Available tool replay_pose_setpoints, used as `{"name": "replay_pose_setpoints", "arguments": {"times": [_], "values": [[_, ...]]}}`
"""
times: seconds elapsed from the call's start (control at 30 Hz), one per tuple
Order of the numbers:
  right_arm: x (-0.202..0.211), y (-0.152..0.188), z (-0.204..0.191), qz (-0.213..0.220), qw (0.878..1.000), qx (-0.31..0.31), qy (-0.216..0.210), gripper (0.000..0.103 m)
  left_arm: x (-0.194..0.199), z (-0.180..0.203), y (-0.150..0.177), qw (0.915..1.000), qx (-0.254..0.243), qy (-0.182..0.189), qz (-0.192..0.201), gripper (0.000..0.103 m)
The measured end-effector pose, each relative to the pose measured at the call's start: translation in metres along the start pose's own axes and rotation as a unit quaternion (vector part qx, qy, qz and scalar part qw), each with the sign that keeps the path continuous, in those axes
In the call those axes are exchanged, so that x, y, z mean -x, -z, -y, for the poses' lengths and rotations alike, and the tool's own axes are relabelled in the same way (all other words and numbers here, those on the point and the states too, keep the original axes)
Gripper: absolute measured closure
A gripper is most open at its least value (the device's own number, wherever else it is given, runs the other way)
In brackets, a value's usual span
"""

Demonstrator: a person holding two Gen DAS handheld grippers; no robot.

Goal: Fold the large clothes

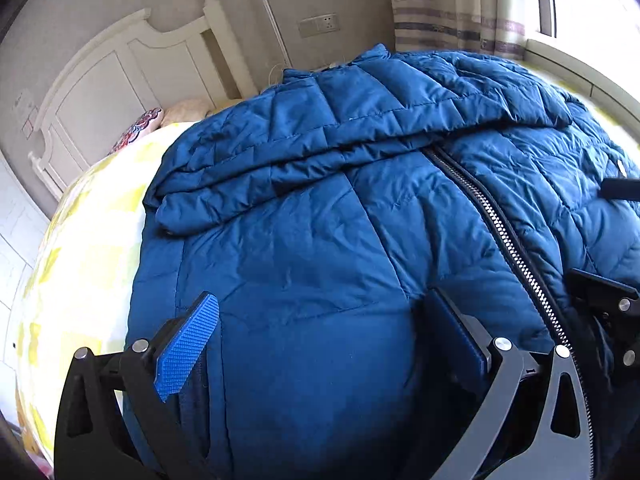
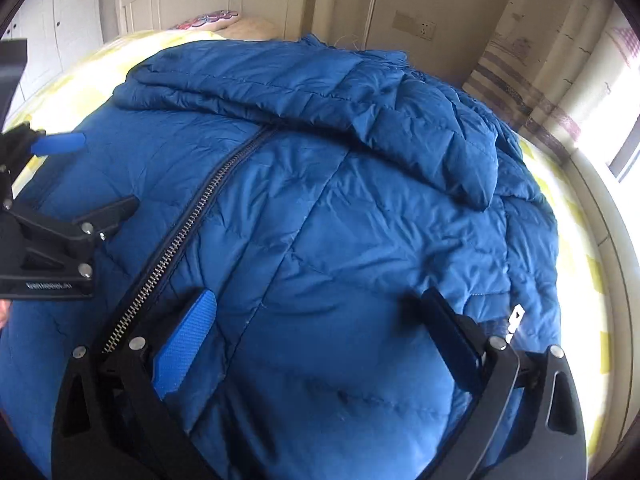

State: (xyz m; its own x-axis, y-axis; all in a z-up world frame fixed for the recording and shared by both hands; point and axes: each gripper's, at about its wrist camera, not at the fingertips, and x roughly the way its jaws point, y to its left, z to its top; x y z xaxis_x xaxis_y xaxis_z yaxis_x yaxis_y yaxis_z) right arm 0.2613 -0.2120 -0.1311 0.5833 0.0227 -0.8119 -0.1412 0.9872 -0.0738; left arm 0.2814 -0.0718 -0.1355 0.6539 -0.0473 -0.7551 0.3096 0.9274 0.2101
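A large blue quilted puffer jacket (image 1: pixel 320 240) lies zipped on a bed, front side up, with both sleeves folded across its upper part. Its metal zipper (image 1: pixel 500 232) runs down the middle. My left gripper (image 1: pixel 324 312) hovers open over the jacket's lower left panel, fingers wide apart, nothing between them. My right gripper (image 2: pixel 320 308) hovers open over the jacket (image 2: pixel 340 220) on its lower right panel, right of the zipper (image 2: pixel 192 224). In the right wrist view the left gripper (image 2: pixel 90 172) shows at the left edge. The right gripper's black frame (image 1: pixel 608 312) shows at the right edge of the left wrist view.
The bed has a yellow and white checked sheet (image 1: pixel 88 248). A white headboard (image 1: pixel 120 72) and patterned pillows (image 1: pixel 138 128) stand at the far end. A curtain (image 1: pixel 452 4) and a bright window sill (image 2: pixel 600 208) lie to the right. A wall socket (image 1: pixel 320 24) is behind.
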Motion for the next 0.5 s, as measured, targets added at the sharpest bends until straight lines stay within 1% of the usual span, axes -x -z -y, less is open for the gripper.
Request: {"name": "replay_pose_setpoints", "arguments": {"times": [0.03,0.07,0.1,0.13,0.2,0.27,0.33,0.37,0.43,0.47,0.5], "values": [[-0.001,0.0,0.005,-0.005,1.0,-0.012,-0.013,0.003,-0.002,-0.007,0.0,0.9997,0.016,0.016,-0.006,0.004],[-0.001,0.0,0.01,-0.008,1.0,-0.02,-0.018,0.003,-0.007,-0.014,0.0,0.9987,0.036,0.033,-0.015,0.004],[0.0,0.0,0.013,-0.011,0.999,-0.023,-0.019,0.003,-0.006,-0.022,0.001,0.9976,0.052,0.042,-0.02,0.004],[0.003,0.001,0.014,-0.011,1.0,-0.021,-0.013,0.003,-0.003,-0.028,0.004,0.9975,0.059,0.035,-0.019,0.004],[0.011,0.005,0.019,-0.006,1.0,-0.016,0.008,0.003,0.009,-0.04,0.014,0.998,0.063,0.001,-0.008,0.004],[0.025,0.018,0.027,0.004,1.0,-0.027,0.016,0.003,0.018,-0.057,0.029,0.9968,0.078,-0.016,-0.009,0.004],[0.033,0.039,0.036,0.004,0.998,-0.032,0.058,0.003,0.018,-0.075,0.042,0.9947,0.097,-0.03,-0.018,0.004],[0.035,0.048,0.042,0.005,0.997,-0.041,0.065,0.003,0.016,-0.085,0.046,0.9928,0.113,-0.027,-0.026,0.004],[0.04,0.063,0.058,0.009,0.995,-0.085,0.047,0.003,0.013,-0.099,0.051,0.9884,0.148,0.0,-0.035,0.004],[0.041,0.067,0.065,0.01,0.994,-0.101,0.044,0.003,0.01,-0.1,0.051,0.9876,0.152,0.006,-0.041,0.004],[0.042,0.068,0.067,0.012,0.993,-0.107,0.042,0.003,0.009,-0.099,0.051,0.9878,0.15,0.003,-0.044,0.004]]}}
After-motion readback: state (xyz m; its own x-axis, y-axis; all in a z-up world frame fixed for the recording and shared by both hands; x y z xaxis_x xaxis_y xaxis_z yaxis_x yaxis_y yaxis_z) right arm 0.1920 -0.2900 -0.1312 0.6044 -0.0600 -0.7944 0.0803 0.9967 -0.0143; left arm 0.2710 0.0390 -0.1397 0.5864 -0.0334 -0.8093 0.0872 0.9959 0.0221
